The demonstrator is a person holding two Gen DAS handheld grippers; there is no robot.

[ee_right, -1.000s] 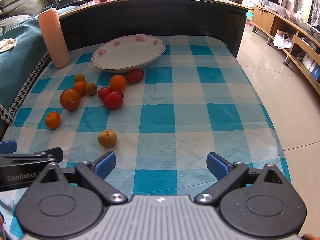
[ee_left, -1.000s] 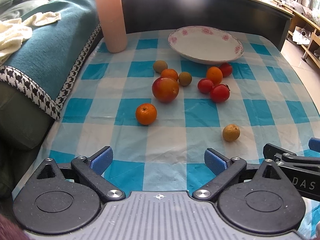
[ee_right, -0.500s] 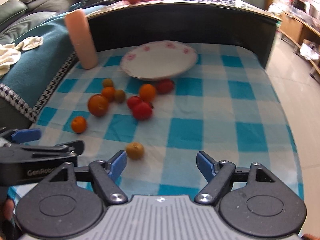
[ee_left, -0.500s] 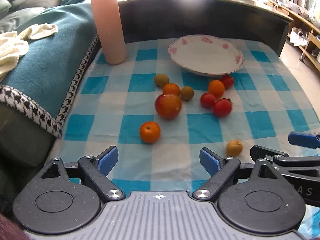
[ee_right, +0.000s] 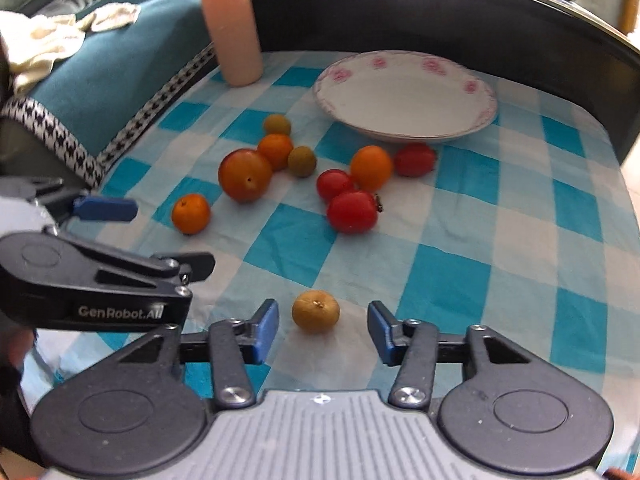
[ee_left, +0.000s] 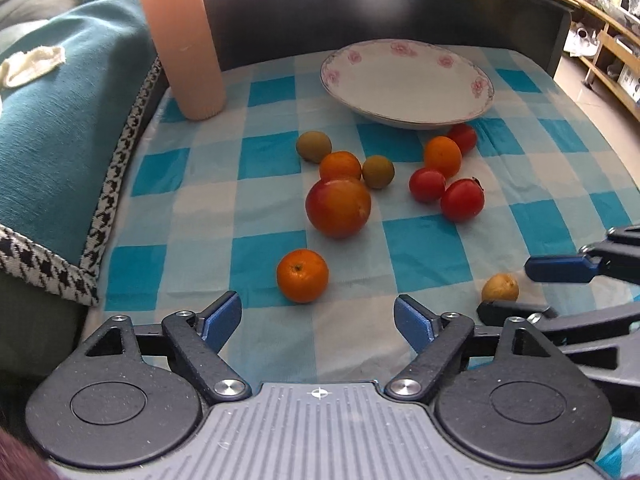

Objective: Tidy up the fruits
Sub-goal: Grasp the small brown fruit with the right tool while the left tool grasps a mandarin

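Several fruits lie loose on the blue checked cloth in front of an empty flowered plate [ee_left: 404,120] [ee_right: 404,134]. A small yellow fruit [ee_right: 316,311] [ee_left: 500,287] sits on the cloth between the fingers of my right gripper [ee_right: 323,330] [ee_left: 534,290]. Its jaws are closing, with a gap still showing on each side of the fruit. My left gripper [ee_left: 318,316] [ee_right: 148,236] is open, its jaws narrowing, and a small orange [ee_left: 303,276] [ee_right: 191,214] lies just ahead of its tips. Further on are a big red-orange fruit [ee_left: 338,208] and tomatoes [ee_left: 462,200].
A tall pink cylinder [ee_left: 182,40] stands at the back left. A teal blanket [ee_left: 60,120] with a houndstooth border lies along the left edge. A dark curved wall [ee_left: 360,12] closes the back. Past the cloth's right edge the floor [ee_right: 634,168] drops away.
Both grippers have come forward and closer to the fruits. The right jaws have narrowed a lot around the yellow fruit, and that view has swung left. The left jaws have narrowed slightly.
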